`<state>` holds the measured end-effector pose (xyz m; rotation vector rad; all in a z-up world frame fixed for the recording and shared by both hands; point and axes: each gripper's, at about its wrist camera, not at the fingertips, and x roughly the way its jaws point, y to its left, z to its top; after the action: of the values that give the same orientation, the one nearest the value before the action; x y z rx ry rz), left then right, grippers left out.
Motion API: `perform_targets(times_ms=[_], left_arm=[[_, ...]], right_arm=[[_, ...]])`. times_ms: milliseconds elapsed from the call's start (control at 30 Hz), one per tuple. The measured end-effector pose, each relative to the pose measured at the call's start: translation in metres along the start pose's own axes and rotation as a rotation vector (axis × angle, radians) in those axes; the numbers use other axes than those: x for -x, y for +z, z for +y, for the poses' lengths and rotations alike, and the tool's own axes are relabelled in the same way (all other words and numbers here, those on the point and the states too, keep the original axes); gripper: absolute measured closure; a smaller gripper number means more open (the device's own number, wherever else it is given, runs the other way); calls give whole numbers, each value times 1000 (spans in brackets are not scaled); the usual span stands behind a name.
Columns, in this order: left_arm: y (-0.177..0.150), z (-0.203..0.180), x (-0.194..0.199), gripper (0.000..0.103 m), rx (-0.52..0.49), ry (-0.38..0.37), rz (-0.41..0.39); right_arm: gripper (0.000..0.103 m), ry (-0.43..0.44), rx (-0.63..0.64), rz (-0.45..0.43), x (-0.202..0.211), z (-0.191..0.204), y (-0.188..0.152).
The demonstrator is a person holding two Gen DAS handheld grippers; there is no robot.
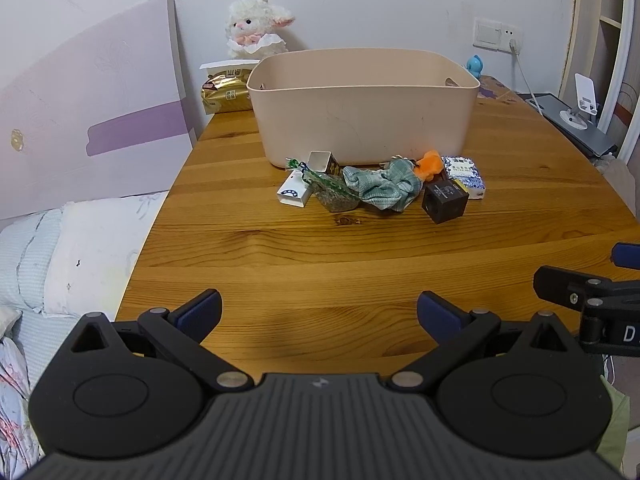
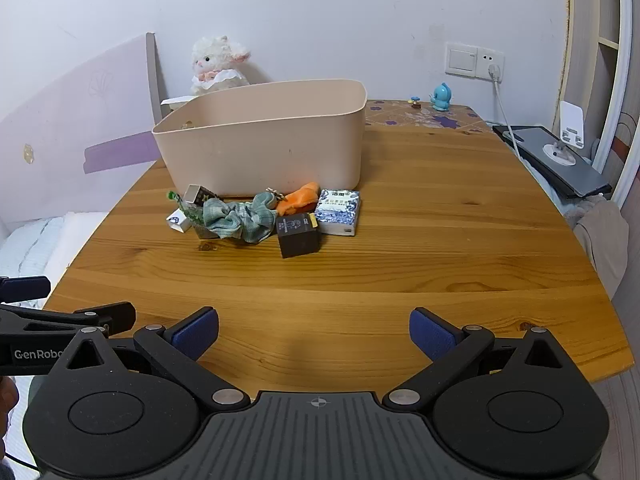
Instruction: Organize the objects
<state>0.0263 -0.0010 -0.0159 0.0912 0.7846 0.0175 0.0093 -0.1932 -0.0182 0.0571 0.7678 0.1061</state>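
A beige plastic bin stands on the wooden table. In front of it lies a row of small items: a white box, a green-leaf packet, a green scrunchie, an orange toy, a black cube and a blue-white patterned pack. My left gripper and right gripper are open and empty, hovering above the table's near edge, well short of the items.
A plush lamb and a gold snack bag sit behind the bin. A blue figurine stands at the back right. A bed lies left of the table; a phone stand lies right.
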Motion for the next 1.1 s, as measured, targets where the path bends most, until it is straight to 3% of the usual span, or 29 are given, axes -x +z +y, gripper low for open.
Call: perform_targets(times_ms=[1100], left_arm=[[9, 5, -15, 0, 11, -10, 22]], right_arm=[[0, 31, 0, 9, -15, 0, 8]])
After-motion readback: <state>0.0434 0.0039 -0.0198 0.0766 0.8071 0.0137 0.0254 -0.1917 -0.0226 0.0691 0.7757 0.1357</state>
